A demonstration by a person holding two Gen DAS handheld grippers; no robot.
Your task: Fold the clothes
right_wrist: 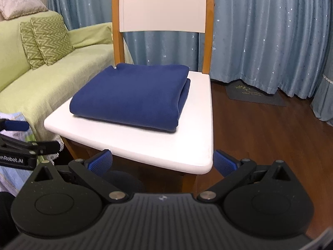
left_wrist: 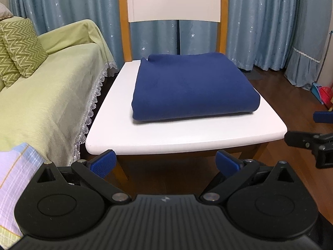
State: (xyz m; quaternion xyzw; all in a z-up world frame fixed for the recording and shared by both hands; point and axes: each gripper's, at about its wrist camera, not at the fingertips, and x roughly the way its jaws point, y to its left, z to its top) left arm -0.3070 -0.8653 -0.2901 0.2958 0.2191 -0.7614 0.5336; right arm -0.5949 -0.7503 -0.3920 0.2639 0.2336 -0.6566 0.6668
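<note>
A navy blue garment (left_wrist: 193, 89) lies folded into a neat rectangle on the white seat (left_wrist: 183, 135) of a wooden chair. It also shows in the right wrist view (right_wrist: 133, 98), on the same seat (right_wrist: 145, 143). My left gripper (left_wrist: 165, 163) is open and empty, held back in front of the seat's front edge. My right gripper (right_wrist: 162, 162) is open and empty, in front of the seat's front right corner. Neither touches the garment. The right gripper's fingers (left_wrist: 308, 141) show at the right edge of the left wrist view.
A green-covered sofa (left_wrist: 41, 95) with zigzag cushions (left_wrist: 20, 48) stands left of the chair. Blue curtains (right_wrist: 260, 31) hang behind. A dark mat (right_wrist: 254, 96) lies on the wooden floor (right_wrist: 270, 137) at the right. A plaid cloth (left_wrist: 14, 179) lies at the lower left.
</note>
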